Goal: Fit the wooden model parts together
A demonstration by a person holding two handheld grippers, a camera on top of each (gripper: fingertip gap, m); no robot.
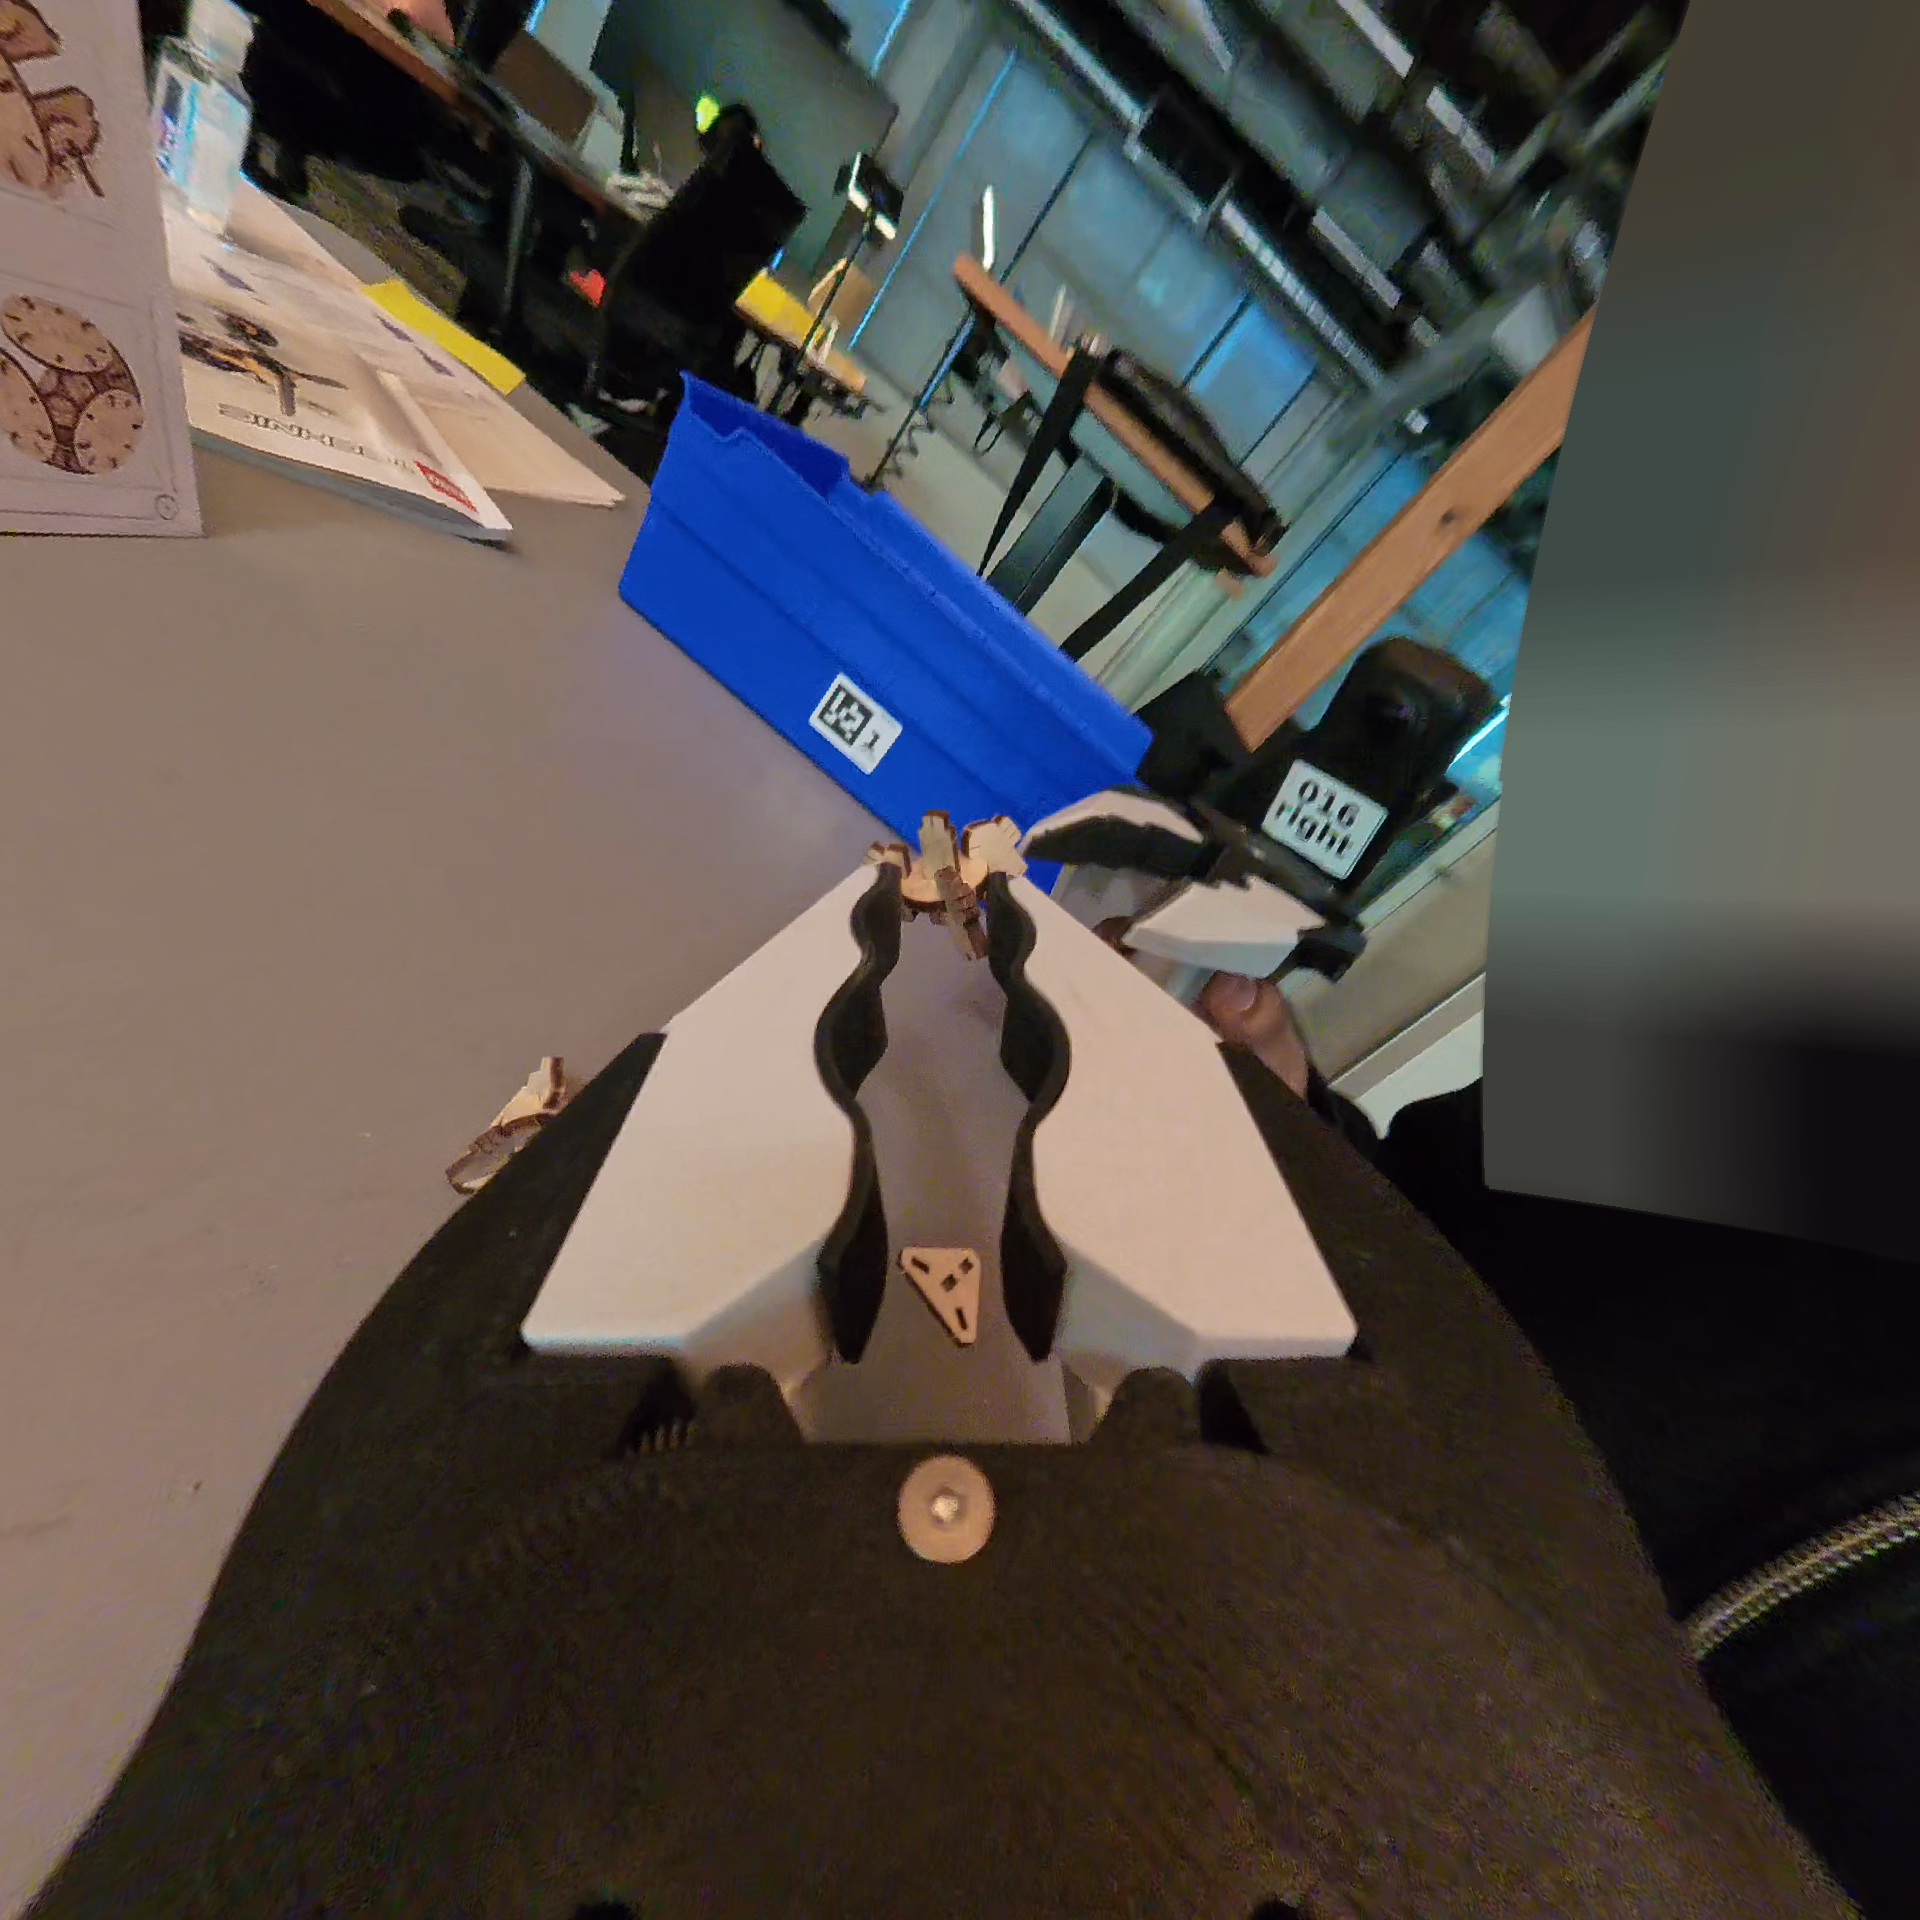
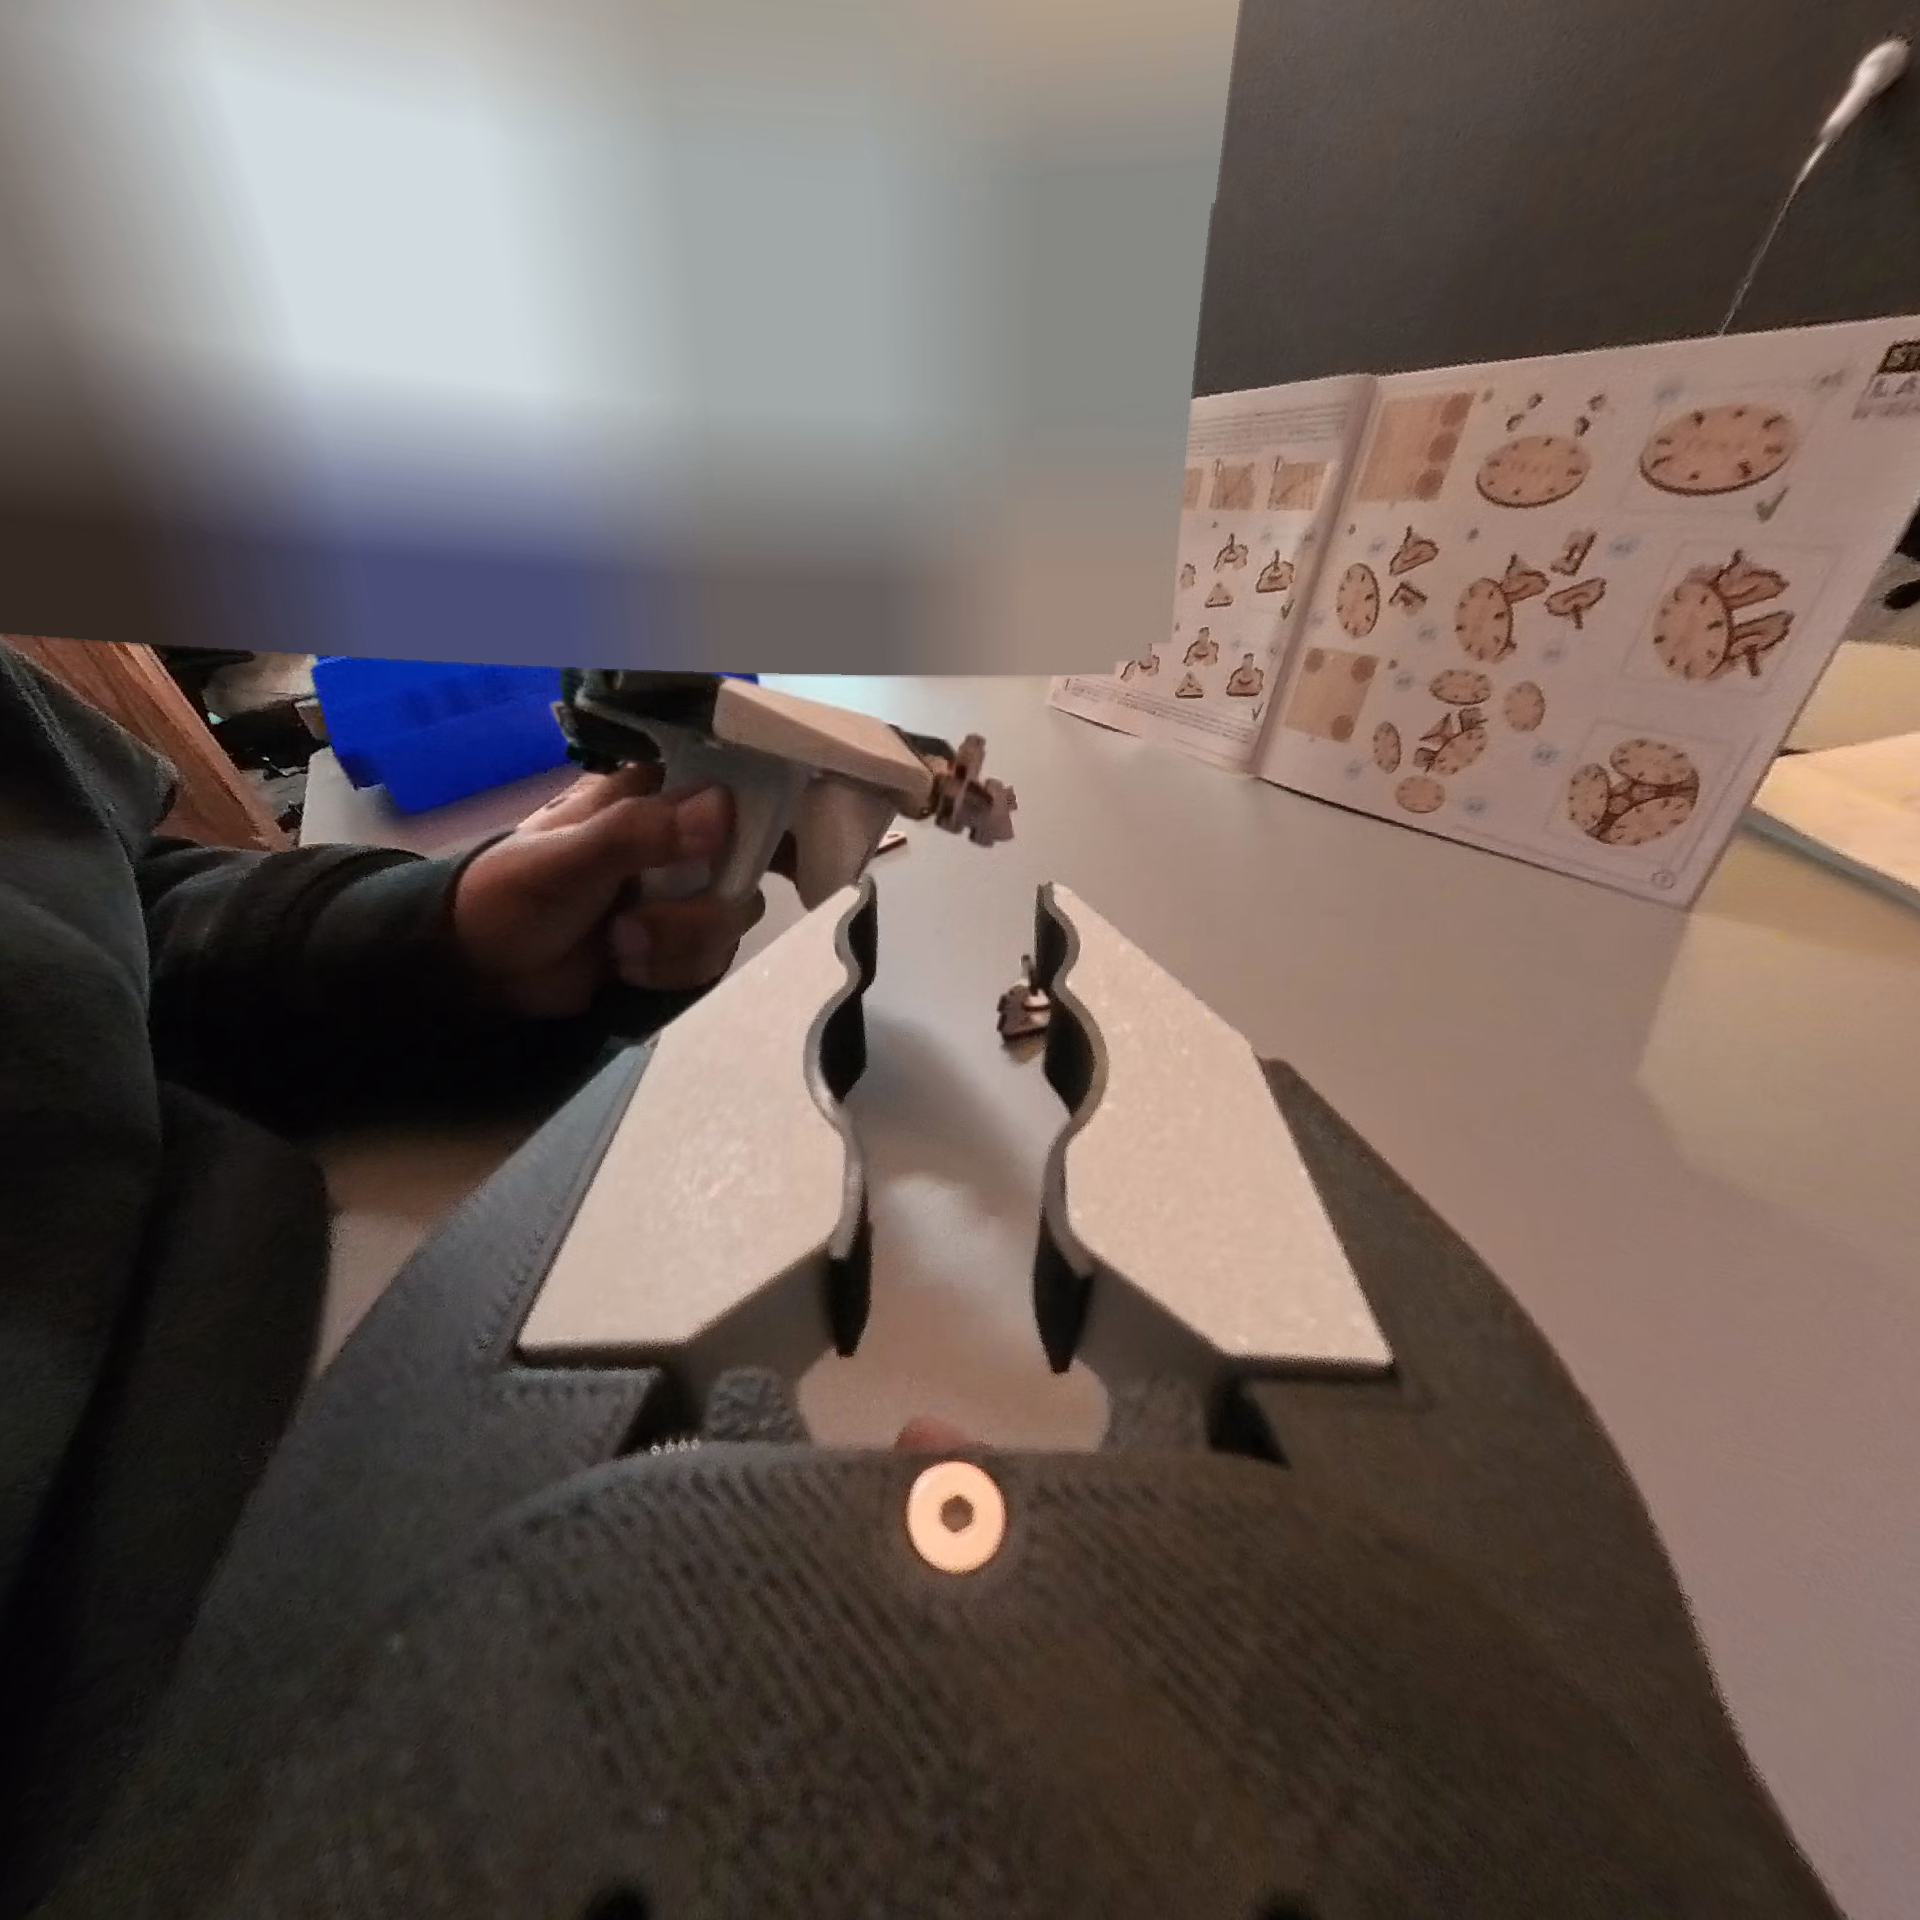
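Note:
My left gripper (image 1: 940, 883) is shut on a small wooden assembly (image 1: 945, 873) of slotted laser-cut parts, held at the fingertips above the grey table (image 1: 364, 831). The right wrist view shows the assembly (image 2: 971, 800) sticking out of the left gripper (image 2: 925, 790), which a hand holds. My right gripper (image 2: 956, 904) is open and holds nothing. In the left wrist view it (image 1: 1081, 883) hovers just right of the assembly. A small wooden piece (image 2: 1023, 1003) lies on the table beside my right gripper's right finger. A triangular wooden plate (image 1: 940, 1288) lies on the table under the left gripper.
A blue bin (image 1: 831, 603) stands at the table's far edge. An open instruction booklet (image 2: 1507, 623) stands upright, with flat manuals (image 1: 343, 416) beside it. Another wooden piece (image 1: 509, 1127) lies left of the left gripper. A dark sleeve (image 2: 156, 987) fills the left of the right wrist view. The grippers' ends are close to 5 centimeters from one another. About 11 centimeters separates my right fingertips from the triangular wooden plate (image 1: 940, 1288).

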